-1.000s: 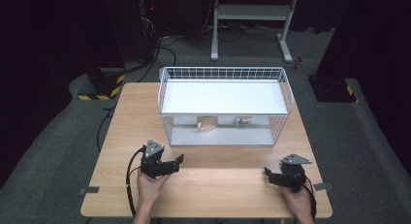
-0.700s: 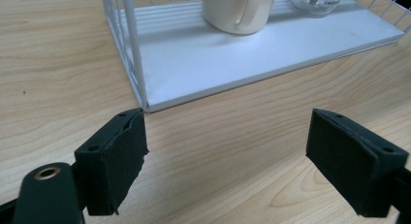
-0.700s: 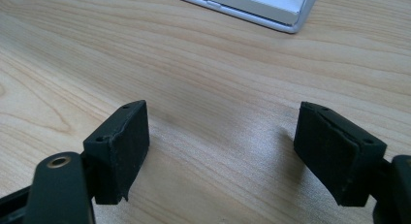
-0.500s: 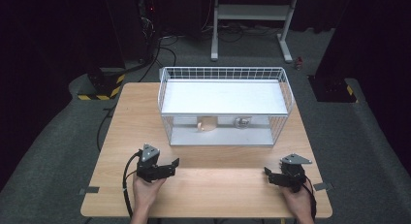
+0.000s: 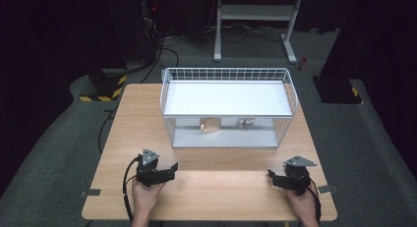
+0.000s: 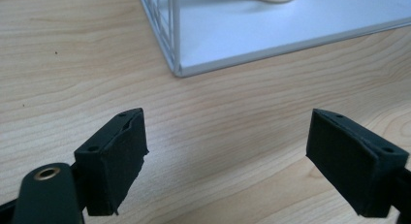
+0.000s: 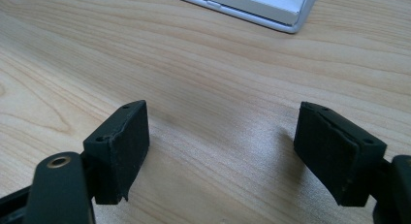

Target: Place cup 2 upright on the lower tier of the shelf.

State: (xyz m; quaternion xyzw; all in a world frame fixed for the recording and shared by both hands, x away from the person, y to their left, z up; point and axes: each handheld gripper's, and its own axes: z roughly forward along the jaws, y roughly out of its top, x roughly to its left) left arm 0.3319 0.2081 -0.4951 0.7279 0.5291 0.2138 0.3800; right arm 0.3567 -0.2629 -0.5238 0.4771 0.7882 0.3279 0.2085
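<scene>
High view: white wire rack [image 5: 228, 109] on grainy wooden table [image 5: 133, 124].

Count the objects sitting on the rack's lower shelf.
2: a tan cup-like object left of centre and a clear glass-like object to its right; the upper shelf may hide others.

Black two-jaw left gripper [image 5: 169, 168] and right gripper [image 5: 273, 176]; grey triangular top plates, black cables, brass-coloured rivets.
</scene>
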